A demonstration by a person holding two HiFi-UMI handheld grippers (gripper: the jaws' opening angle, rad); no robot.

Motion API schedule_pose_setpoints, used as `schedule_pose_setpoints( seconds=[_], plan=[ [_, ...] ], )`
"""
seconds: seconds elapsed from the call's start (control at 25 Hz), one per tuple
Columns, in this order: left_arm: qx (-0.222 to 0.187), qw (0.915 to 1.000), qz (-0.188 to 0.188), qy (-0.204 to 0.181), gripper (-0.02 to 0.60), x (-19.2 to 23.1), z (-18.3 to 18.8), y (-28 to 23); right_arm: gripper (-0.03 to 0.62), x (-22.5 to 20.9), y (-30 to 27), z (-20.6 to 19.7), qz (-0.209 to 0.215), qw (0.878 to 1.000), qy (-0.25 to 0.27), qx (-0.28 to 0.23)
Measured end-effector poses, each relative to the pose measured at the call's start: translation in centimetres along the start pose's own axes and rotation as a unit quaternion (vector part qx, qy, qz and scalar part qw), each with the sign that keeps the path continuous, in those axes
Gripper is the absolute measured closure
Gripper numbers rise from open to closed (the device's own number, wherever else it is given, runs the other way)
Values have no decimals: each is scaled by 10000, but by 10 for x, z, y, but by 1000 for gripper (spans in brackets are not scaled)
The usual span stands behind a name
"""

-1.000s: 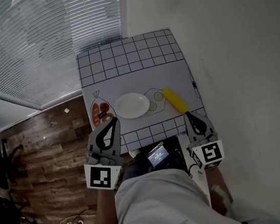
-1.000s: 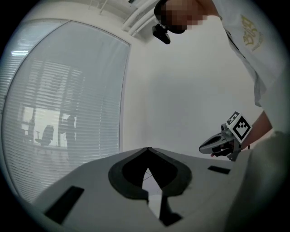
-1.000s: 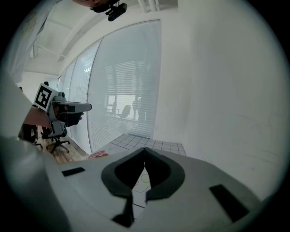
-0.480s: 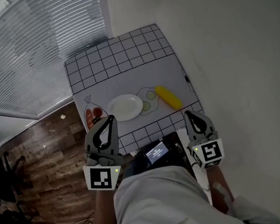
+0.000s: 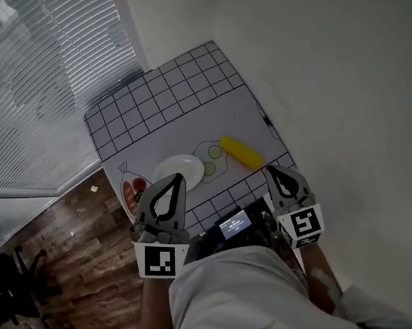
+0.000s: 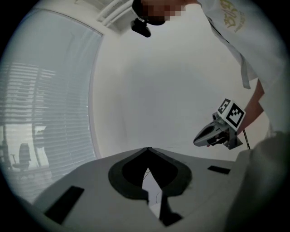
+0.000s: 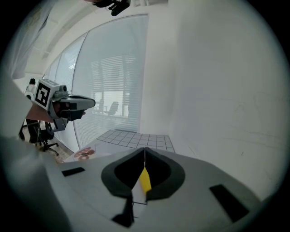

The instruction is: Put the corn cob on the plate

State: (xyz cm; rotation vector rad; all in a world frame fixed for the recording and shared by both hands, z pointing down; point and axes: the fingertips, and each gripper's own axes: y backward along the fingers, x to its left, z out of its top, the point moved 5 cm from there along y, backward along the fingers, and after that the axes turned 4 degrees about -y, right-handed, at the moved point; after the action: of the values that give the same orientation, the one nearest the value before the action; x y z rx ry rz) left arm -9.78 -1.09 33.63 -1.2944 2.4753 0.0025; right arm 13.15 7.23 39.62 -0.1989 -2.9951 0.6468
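Head view, steeply down: small counter (image 5: 184, 117) with grid-patterned mat, against white wall. Yellow corn cob (image 5: 241, 153) lies on mat near counter's right edge, apart from white plate (image 5: 184, 163) left of it. Left hand-held gripper (image 5: 175, 179): jaws together, empty, tips overlapping plate's near rim in view. Right hand-held gripper (image 5: 270, 171): jaws together, empty, near cob, cob straight ahead of tips.

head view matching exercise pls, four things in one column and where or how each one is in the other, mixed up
1 yellow corn cob
2 white round plate
3 left tool
4 right tool

a shut, tip overlapping the plate's near rim
b empty, left of the corn
c shut, tip just short of the corn
d lying by the right edge of the white grid-bordered mat

Pairs: 1-d, 2-b, 3-a, 4-c
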Motion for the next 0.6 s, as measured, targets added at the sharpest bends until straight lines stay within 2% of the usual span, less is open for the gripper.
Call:
schedule_pose_setpoints(
  seconds=[0.2,0.4,0.6],
  plan=[
    [90,9994,-177,-271,574,-6,-5,-32,586,-9,-7,-5,-78,10000,8,37],
    [191,9967,-698,-369,574,-24,-4,-52,586,-22,-5,-14,-271,9996,-30,89],
    [153,9933,-1113,-267,574,-38,-11,-74,586,-31,-13,-17,-288,9994,-139,118]
  ],
)
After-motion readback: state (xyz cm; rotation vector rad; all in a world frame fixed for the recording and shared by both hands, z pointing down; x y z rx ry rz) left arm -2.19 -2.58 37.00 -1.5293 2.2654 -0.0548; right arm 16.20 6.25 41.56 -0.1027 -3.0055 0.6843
